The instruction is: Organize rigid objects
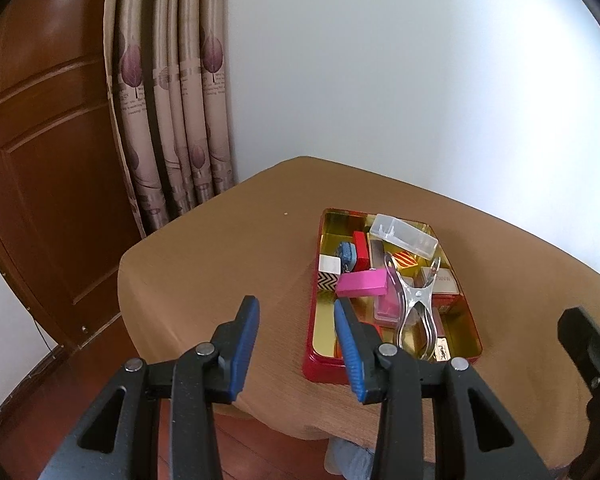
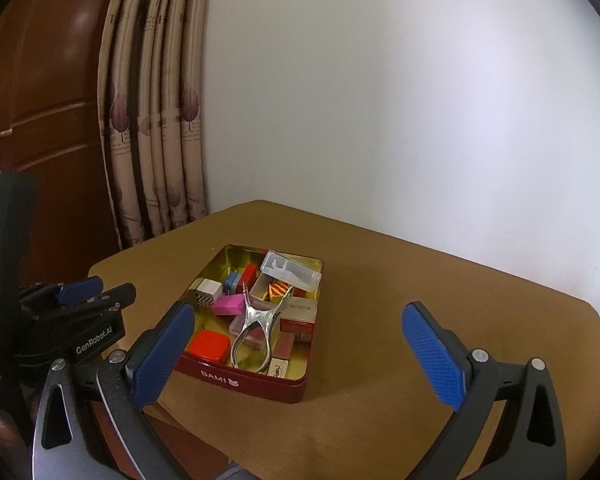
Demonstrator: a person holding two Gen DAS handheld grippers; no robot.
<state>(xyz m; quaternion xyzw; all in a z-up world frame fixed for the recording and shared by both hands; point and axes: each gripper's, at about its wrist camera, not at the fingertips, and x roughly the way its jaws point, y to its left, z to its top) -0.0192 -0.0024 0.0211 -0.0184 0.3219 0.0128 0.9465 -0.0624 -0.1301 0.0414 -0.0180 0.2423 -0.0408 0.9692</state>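
Brown table [image 2: 380, 300] holds the crammed tin [image 2: 252, 380] mid-frame; left gripper [image 1: 296, 320] and right gripper [image 2: 296, 344] gape empty; a grab could spill pieces.

each gripper is built of matte black plastic arms with long triangular cut-outs, joined by round silver pivot pins. the left gripper [image 1: 296, 312] carries narrow blue ribbed pads on its fingers [image 1: 244, 344]. the right gripper [image 2: 300, 332] wears wider blue pads [image 2: 432, 352] with a fine diamond texture — a pale metallic edge runs along one arm. seen from the right wrist, the left unit's black body reads "genrobot.ai" in white lettering, with small screws on top.
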